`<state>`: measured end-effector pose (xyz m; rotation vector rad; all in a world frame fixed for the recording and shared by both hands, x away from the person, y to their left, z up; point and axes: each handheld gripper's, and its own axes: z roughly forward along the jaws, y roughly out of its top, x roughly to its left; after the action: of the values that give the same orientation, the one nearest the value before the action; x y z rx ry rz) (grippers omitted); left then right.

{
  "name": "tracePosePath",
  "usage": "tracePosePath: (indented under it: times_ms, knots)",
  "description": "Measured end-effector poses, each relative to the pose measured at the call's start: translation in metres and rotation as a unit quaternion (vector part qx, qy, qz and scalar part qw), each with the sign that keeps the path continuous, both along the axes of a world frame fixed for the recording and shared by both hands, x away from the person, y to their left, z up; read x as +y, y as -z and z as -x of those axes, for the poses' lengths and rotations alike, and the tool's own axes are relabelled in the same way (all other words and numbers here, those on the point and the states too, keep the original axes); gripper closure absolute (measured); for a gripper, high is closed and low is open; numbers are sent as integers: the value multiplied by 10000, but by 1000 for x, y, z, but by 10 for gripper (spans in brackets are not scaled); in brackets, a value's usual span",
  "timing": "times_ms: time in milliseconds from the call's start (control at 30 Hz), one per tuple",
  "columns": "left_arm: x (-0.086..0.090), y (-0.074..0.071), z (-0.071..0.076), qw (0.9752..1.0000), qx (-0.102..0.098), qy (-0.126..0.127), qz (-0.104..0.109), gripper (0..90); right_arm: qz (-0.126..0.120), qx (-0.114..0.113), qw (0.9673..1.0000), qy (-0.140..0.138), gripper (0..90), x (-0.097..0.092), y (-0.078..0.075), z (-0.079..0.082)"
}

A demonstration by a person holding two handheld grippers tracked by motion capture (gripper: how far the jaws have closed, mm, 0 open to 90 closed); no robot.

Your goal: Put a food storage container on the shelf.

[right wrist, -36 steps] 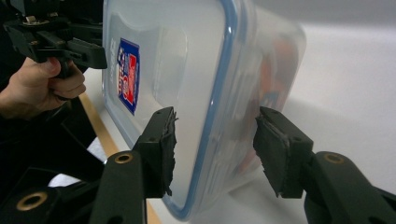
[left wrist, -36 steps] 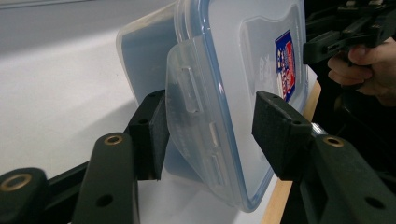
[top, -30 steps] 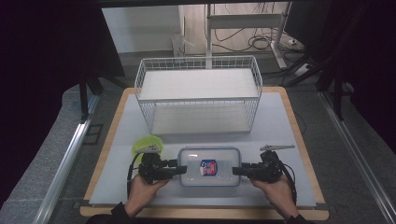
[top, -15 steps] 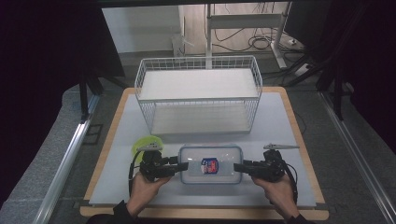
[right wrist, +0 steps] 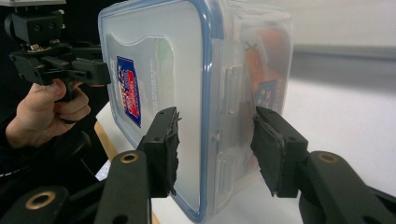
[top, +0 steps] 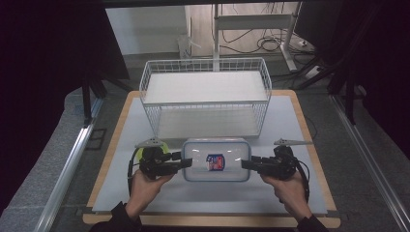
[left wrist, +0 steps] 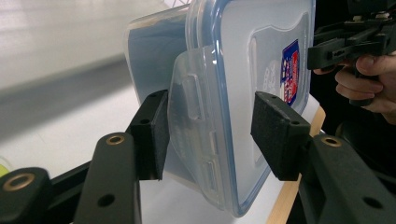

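While we hold the plastic box [top: 216, 160] between both grippers, the left gripper [top: 186, 163] clamps its 9 o'clock end. Right gripper [top: 246, 164] clamps the 3 o'clock end; wire basket [top: 205, 96] at 12.

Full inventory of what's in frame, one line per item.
Container: 1, clear plastic with blue-rimmed lid and a red-blue label, near middle of the table, gripped at both short ends.
Wire basket: 1, white, far half of the table, behind the container.
Yellow-green object: 1, beside the left gripper; too hidden to identify.
Table: 1, pale grey top with wooden edge.
Left gripper: 1, black, jaws clamped on the container's left end over its lid latch.
Right gripper: 1, black, jaws clamped on the container's right end.
Hands: 2, one on each gripper, coming in from the near edge.
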<state>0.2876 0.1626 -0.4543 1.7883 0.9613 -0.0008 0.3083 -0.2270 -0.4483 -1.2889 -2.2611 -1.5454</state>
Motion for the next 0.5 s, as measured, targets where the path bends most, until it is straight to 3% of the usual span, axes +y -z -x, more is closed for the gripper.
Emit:
tracePosePath:
  times_ms: [500]
  knots:
    - [14,-31,-15,9999,-90,-113,71,485,-32,-155,9999,-69,522,15,-35,-23]
